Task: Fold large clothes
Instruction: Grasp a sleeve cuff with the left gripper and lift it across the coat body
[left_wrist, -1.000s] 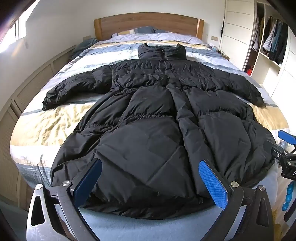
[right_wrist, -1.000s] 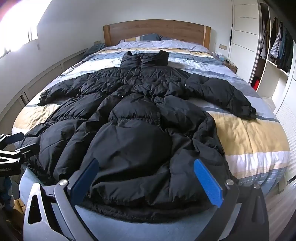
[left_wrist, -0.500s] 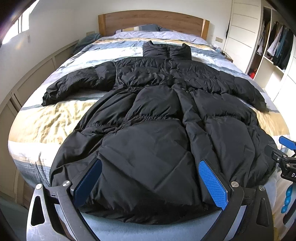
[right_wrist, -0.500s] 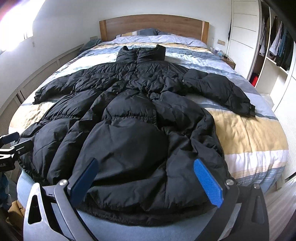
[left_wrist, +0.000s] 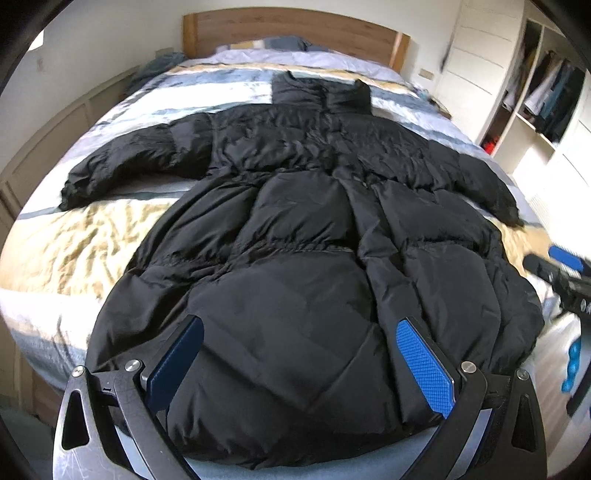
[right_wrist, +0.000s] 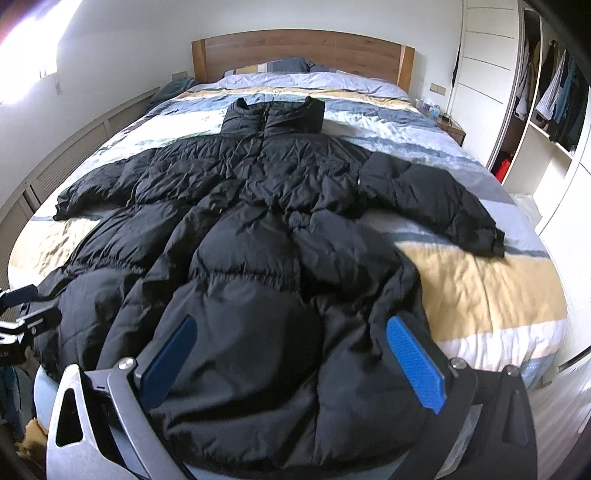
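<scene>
A long black puffer coat lies spread face up on the striped bed, collar toward the headboard, sleeves out to both sides. It also fills the right wrist view. My left gripper is open over the hem, left of the coat's middle. My right gripper is open over the hem's right part. Each gripper shows at the other view's edge: the right one and the left one. Neither holds anything.
A wooden headboard with pillows stands at the far end. An open wardrobe with hanging clothes is on the right. A nightstand sits beside the bed. A low panelled wall runs along the left.
Both grippers have moved forward and lower over the coat's hem, so the coat looks larger. Both stay open.
</scene>
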